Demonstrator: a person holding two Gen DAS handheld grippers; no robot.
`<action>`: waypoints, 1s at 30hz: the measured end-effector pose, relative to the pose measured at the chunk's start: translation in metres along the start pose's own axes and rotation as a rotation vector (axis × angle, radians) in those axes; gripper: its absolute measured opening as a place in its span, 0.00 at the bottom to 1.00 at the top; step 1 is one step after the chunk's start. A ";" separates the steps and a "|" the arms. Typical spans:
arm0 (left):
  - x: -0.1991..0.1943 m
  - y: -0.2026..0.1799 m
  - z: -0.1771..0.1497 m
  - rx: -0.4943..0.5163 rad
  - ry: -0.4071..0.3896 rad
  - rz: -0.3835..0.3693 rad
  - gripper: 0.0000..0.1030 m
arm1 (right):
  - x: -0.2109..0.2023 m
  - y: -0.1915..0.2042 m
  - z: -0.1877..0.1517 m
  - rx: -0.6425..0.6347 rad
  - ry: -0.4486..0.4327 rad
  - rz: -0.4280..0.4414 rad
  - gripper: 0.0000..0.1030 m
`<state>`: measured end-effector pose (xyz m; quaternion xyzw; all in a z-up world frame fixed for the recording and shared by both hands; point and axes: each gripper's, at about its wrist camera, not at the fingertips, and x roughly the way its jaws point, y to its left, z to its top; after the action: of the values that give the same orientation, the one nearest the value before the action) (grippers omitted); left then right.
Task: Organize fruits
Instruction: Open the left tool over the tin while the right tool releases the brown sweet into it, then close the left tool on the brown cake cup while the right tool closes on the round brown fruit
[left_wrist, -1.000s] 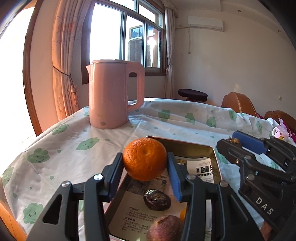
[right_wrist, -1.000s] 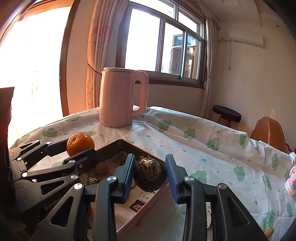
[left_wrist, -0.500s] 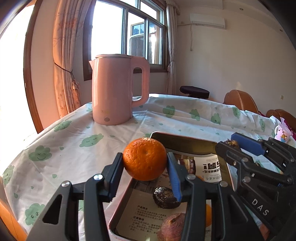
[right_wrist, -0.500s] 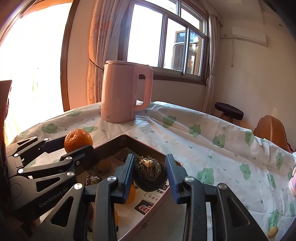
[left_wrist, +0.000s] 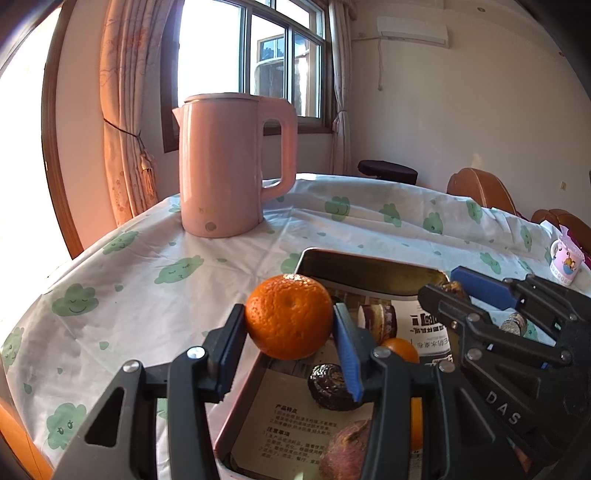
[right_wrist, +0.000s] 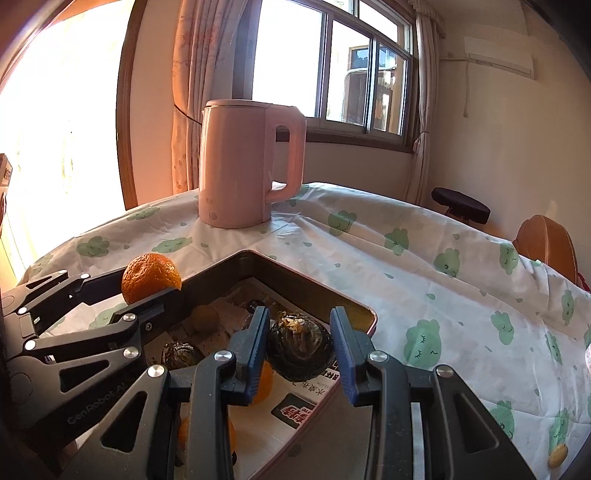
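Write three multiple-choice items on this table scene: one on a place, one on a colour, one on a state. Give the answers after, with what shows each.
1. Where does the kettle stand?
A. inside the tray
B. on the tablecloth beyond the tray
C. on a chair

2. What colour is the kettle?
A. pink
B. blue
C. black

3. What is the left gripper doing?
A. hanging open with nothing in it
B. gripping the kettle handle
C. clamped on an orange

Answers:
1 B: it sits on the cloud-print tablecloth, past the far rim of the tray.
2 A: body and handle are both pink.
3 C: both pads press the sides of the orange, held above the tray's near corner.
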<state>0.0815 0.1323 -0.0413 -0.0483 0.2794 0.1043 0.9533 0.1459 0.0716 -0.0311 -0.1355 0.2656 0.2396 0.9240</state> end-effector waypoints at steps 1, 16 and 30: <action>0.000 0.000 0.000 0.001 0.003 -0.002 0.47 | 0.001 0.000 -0.001 0.000 0.003 0.000 0.35; 0.001 -0.003 0.000 0.009 0.005 0.012 0.57 | 0.007 -0.003 -0.005 0.017 0.038 0.008 0.43; -0.025 -0.018 0.003 -0.012 -0.068 -0.040 0.86 | -0.044 -0.051 -0.022 0.066 0.006 -0.092 0.61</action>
<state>0.0666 0.1105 -0.0245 -0.0559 0.2450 0.0884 0.9639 0.1301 0.0041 -0.0188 -0.1177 0.2695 0.1875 0.9372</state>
